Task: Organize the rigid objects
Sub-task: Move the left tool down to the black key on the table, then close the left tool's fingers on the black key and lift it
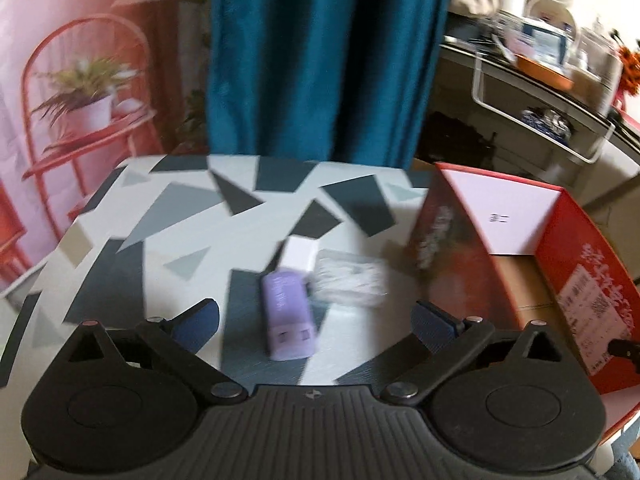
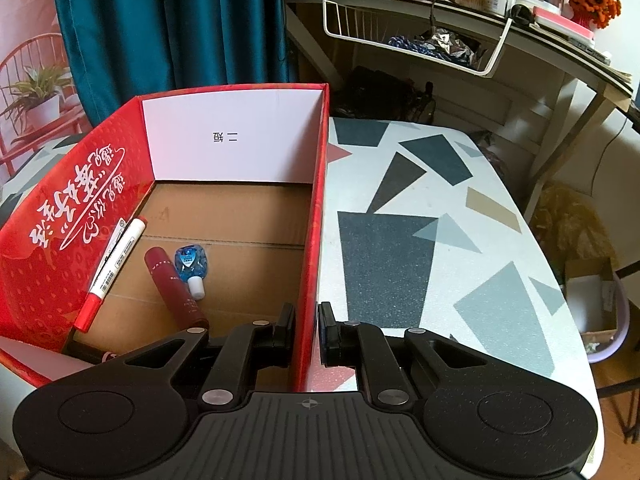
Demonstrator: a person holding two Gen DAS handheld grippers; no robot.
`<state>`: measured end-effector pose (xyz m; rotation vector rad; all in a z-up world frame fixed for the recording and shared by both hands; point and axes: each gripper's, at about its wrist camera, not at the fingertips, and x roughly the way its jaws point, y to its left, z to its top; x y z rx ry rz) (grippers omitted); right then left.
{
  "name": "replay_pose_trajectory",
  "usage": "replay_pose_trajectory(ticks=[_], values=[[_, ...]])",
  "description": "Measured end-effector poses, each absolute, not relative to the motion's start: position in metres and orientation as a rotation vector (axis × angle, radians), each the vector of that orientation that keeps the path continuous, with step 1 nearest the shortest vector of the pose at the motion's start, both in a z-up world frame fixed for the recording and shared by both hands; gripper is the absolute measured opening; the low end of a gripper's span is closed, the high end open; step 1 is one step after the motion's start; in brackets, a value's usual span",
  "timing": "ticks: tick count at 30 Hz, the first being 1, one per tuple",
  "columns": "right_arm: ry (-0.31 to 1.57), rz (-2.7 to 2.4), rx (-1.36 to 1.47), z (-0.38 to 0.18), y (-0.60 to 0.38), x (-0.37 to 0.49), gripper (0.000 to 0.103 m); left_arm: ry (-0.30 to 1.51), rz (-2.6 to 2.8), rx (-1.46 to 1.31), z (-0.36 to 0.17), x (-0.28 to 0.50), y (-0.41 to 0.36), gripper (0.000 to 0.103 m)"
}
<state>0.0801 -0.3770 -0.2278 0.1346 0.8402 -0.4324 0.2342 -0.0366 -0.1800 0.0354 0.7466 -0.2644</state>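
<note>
On a desk (image 1: 132,216) patterned with grey and black shapes, the left tool (image 1: 316,320) hangs with its jaws spread wide, nothing between them. Just ahead of it lie three things in a blurred cluster: one lilac rectangular case (image 1: 289,314), long axis running away from the camera and leaning slightly left; one white block (image 1: 301,254) touching its far end; and one clear packet (image 1: 349,278) just to the right.

Further right stands one open red cardboard box (image 2: 60,248) with white lettering. Inside it, left to right, lie one white marker with red caps (image 2: 113,270) propped along the left wall, pointing away and to the right; one dark red tube (image 2: 173,286), long axis running near to far and leaning left; and one small blue bottle with a white cap (image 2: 193,266), cap toward the camera, touching the tube.

The right tool (image 2: 307,330) is clamped narrowly on the box's right wall, one finger inside, one outside.
</note>
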Motion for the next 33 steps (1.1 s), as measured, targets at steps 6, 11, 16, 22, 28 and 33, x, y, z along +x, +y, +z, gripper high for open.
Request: replay_pose_trajectory(ticks=[6,11,16,22,28,33], values=[[0.839,-0.432,0.138,-0.228,-0.377,0.080,0.011,0.791,-0.229,0.004,-0.200,0.227,-0.006,0.090],[0.840,-0.431,0.137,-0.228,-0.378,0.079,0.011,0.831,-0.299,0.065,-0.222,0.208,-0.010,0.079],[0.840,-0.429,0.134,-0.228,-0.377,0.079,0.011,0.856,-0.328,0.073,-0.240,0.206,-0.014,0.061],[0.847,-0.423,0.120,-0.228,-0.376,0.080,0.011,0.873,-0.310,0.073,-0.258,0.211,-0.014,0.051],[0.849,-0.422,0.122,-0.228,-0.376,0.080,0.011,0.879,-0.310,0.081,-0.265,0.212,-0.015,0.043],[0.850,-0.424,0.115,-0.228,-0.376,0.081,0.011,0.858,-0.355,0.101,-0.266,0.211,-0.023,0.043]])
